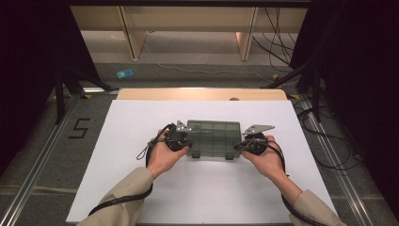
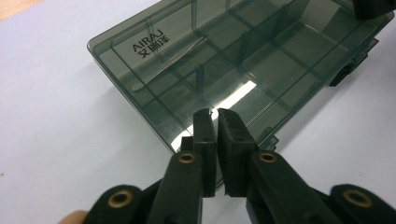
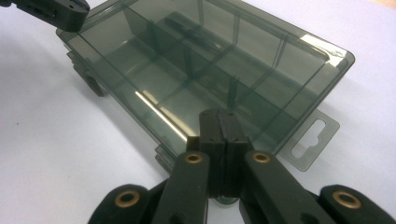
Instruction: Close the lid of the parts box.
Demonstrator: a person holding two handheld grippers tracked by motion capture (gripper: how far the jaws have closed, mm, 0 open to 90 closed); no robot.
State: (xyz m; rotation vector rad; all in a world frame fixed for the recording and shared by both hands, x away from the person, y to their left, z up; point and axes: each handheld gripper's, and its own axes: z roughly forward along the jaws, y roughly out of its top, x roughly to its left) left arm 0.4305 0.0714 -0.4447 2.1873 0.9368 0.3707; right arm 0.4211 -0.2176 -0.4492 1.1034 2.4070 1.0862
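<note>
Two grippers sit at the two short ends of a see-through, smoky grey plastic box (image 1: pixel 212 139) with a flat lid and little walls inside that split it into small rooms. The box lies shut on a big white sheet (image 1: pixel 141 188) that covers the table, near the middle of the sheet.

The left gripper (image 1: pixel 184 139) is at the left end of the box. In the left gripper view its two black jaws are almost together, with a thin gap between them, and their tips lie over the edge of the lid. Nothing is caught between them. The printed word on the lid (image 2: pixel 153 41) is at the far corner from these jaws.

The right gripper (image 1: pixel 243 144) is at the right end of the box. Its jaws are pressed tight together with no gap, and they also lie over the lid's edge without pinching anything. Just beside them a clear hang tab (image 3: pixel 314 140) with a slot sticks out from the box.

Two dark clasps (image 1: pixel 212 155) sit on the front side of the box, the side nearest the person.

It looks like the box is being held steady from both ends, before opening. Next, a gripper would likely need to go to a front clasp and flip it up, while the other keeps the box from sliding.
</note>
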